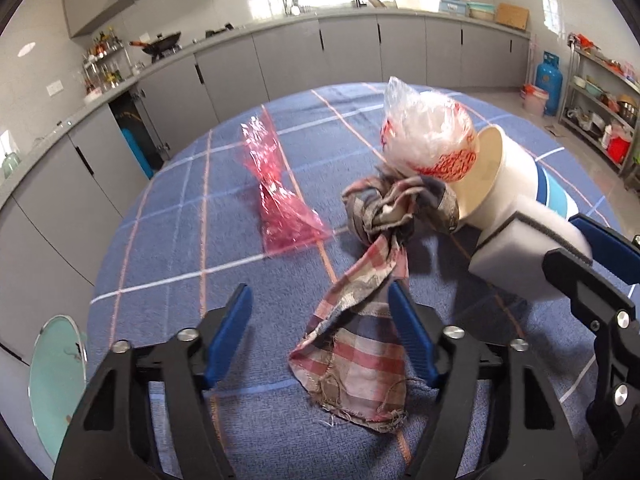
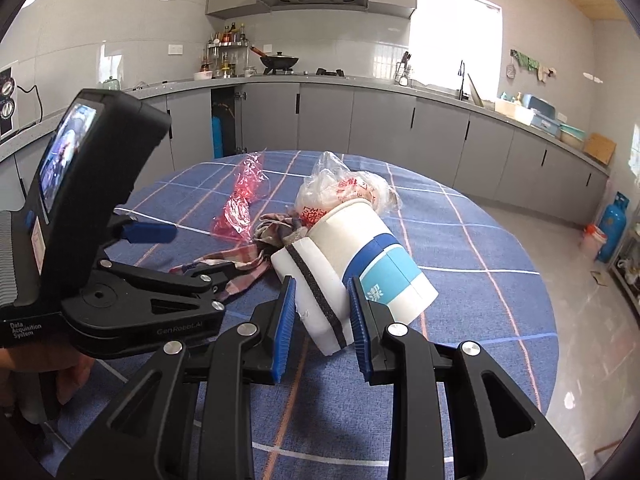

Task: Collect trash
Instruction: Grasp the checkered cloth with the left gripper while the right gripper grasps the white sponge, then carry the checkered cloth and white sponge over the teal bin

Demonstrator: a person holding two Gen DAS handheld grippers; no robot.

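Observation:
A checked rag [image 1: 360,344] lies on the blue tablecloth, its bunched end at the mouth of a white paper cup [image 1: 508,176] that lies on its side. A clear plastic bag [image 1: 424,128] with red print sits in the cup's mouth. A red cellophane wrapper [image 1: 276,192] lies to the left. My left gripper [image 1: 319,288] is open over the rag's tail, which lies by its right finger. My right gripper [image 2: 321,281] is shut on a white sponge [image 2: 316,300] with a dark strip, and the sponge rests against the cup's [image 2: 360,248] side.
The round table [image 2: 480,320] carries a blue checked cloth, its edge close on the left and right. A pale green plate [image 1: 56,380] shows at the lower left past the edge. Grey kitchen cabinets ring the room, and a blue gas cylinder [image 2: 612,228] stands at the right.

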